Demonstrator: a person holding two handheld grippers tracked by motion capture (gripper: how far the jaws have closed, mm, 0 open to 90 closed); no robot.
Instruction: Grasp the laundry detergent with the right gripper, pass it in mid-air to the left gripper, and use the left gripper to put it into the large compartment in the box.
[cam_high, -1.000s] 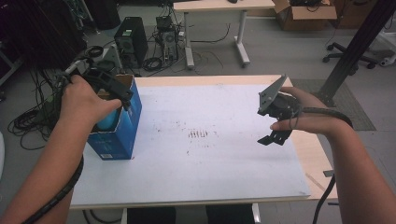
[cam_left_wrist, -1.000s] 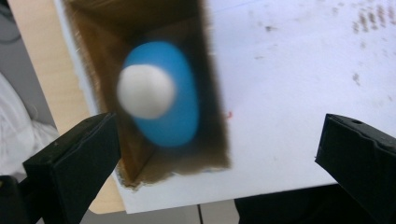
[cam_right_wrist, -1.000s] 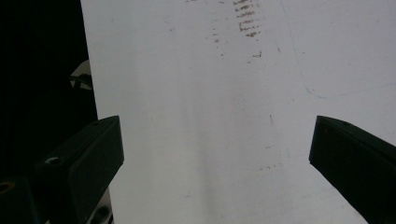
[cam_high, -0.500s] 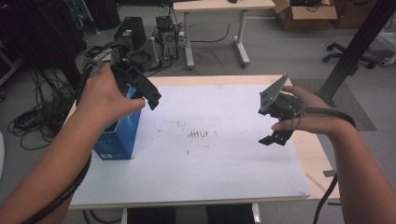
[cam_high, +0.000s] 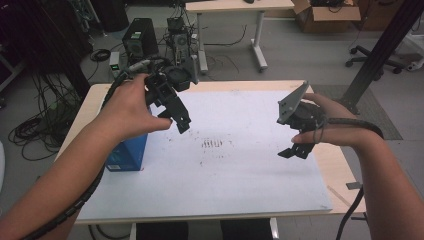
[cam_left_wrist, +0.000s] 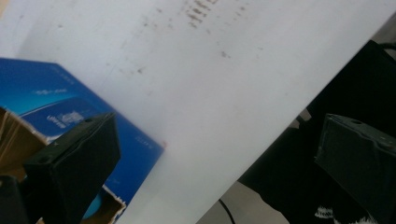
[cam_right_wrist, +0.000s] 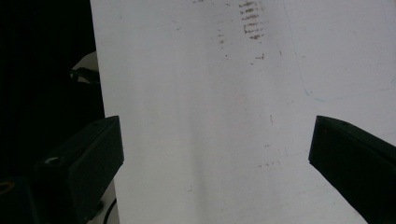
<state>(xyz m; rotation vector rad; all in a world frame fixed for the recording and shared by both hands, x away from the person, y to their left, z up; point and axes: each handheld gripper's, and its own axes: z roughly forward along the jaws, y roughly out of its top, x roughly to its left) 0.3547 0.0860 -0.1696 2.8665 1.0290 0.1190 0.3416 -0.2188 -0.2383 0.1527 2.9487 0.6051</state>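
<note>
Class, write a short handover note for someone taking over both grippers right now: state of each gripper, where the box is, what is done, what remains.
Left gripper: open, empty, held above the table beside the blue box.
Right gripper: open, empty, held over the table's right side.
Blue box: at the table's left edge, top torn open.
Done: nothing is out on the table.
Left: likely reaching into the box; what it holds is unclear.

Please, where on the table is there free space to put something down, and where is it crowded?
The white sheet lies bare between the blue box and the right gripper, down to the near edge, with only faint brown marks. It is crowded at the left edge, where the left gripper hangs beside the box.
</note>
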